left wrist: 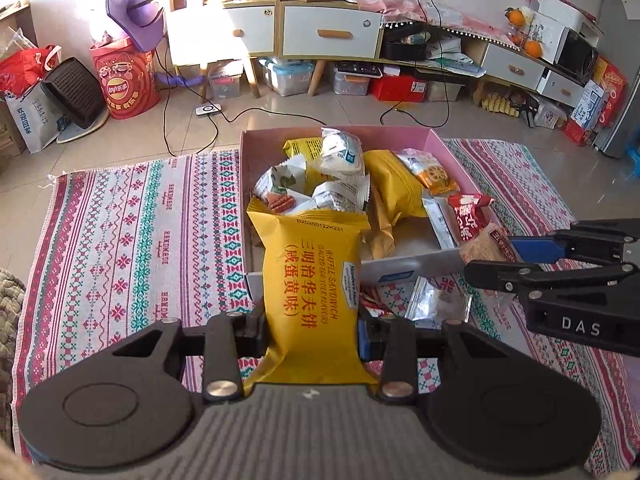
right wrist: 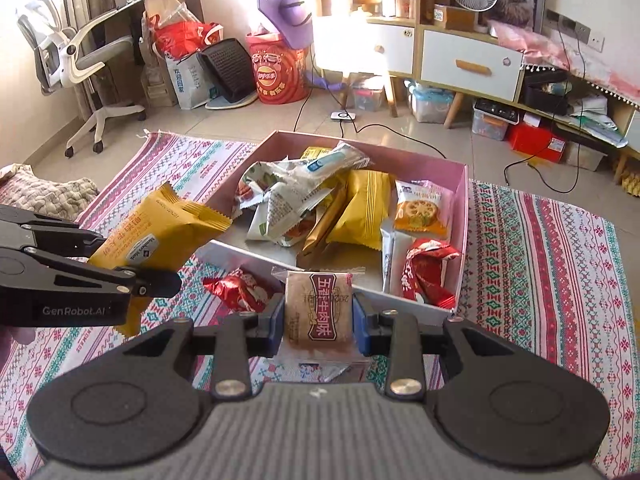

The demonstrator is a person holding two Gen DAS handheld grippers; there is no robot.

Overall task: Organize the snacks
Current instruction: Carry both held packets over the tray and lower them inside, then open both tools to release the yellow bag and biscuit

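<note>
Centre frame, both views | my left gripper (left wrist: 310,328) clamps yellow packet (left wrist: 310,268), right gripper (right wrist: 318,320) clamps brown packet (right wrist: 318,312) | lift clear, drop inside pink box (right wrist: 464,216) gently

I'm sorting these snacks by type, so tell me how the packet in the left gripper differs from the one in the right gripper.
The yellow waffle packet in the left gripper is opaque yellow with orange lettering; the brown biscuit packet in the right gripper is clear film with a dark red label. The yellow waffle packet looks longer and puffier, the brown biscuit packet squarer and flatter. Both are sealed, clamped between the pads and held in front of the pink box.
</note>
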